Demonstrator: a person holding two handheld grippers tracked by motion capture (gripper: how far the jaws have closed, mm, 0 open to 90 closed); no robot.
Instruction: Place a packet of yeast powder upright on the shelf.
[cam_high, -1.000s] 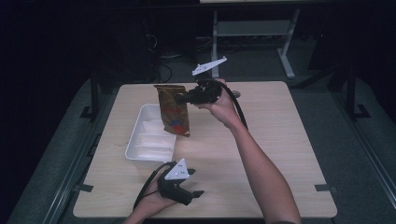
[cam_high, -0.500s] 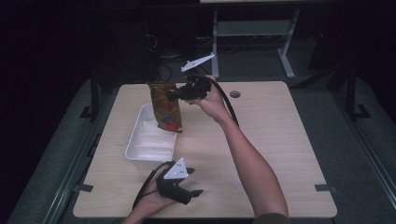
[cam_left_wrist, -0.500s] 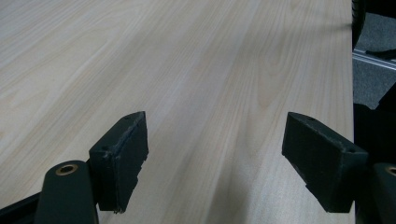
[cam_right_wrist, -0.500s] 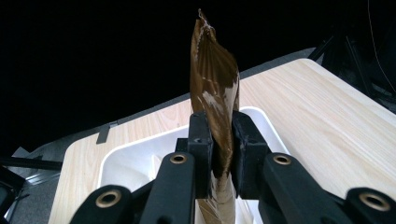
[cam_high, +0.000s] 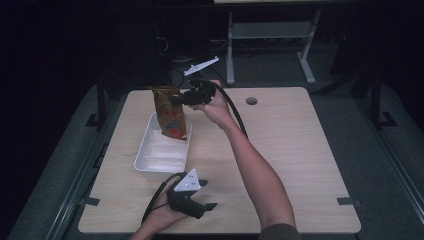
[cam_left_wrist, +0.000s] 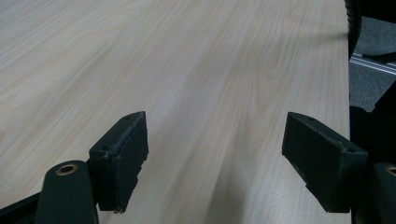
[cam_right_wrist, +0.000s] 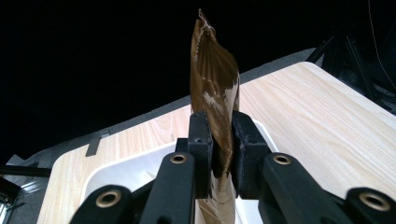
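The right gripper (cam_high: 176, 98) has its two black jaws clamped on the upper part of a brown, glossy foil snack pouch with red and blue print (cam_high: 170, 113). The pouch hangs below the jaws, its lower end over the far end of a shallow white rectangular plastic tray (cam_high: 149, 161); whether it touches the tray cannot be told. In the right gripper view the pouch (cam_right_wrist: 215, 93) is pinched edge-on, creased between the pads.

Risk, as a judgement: the hold is narrow and on slick, crumpled film, so the pouch may slide or swing out of the jaws. If let go while upright, it could tip over the tray rim onto the table.

The left gripper (cam_high: 197, 208) rests low at the near table edge, jaws wide apart with nothing between them.

The surface is a pale wood-grain laminate table (cam_high: 300, 140), bare ahead of the left jaws. The room beyond is dark, with grey flooring and a metal frame (cam_high: 270, 35) behind.
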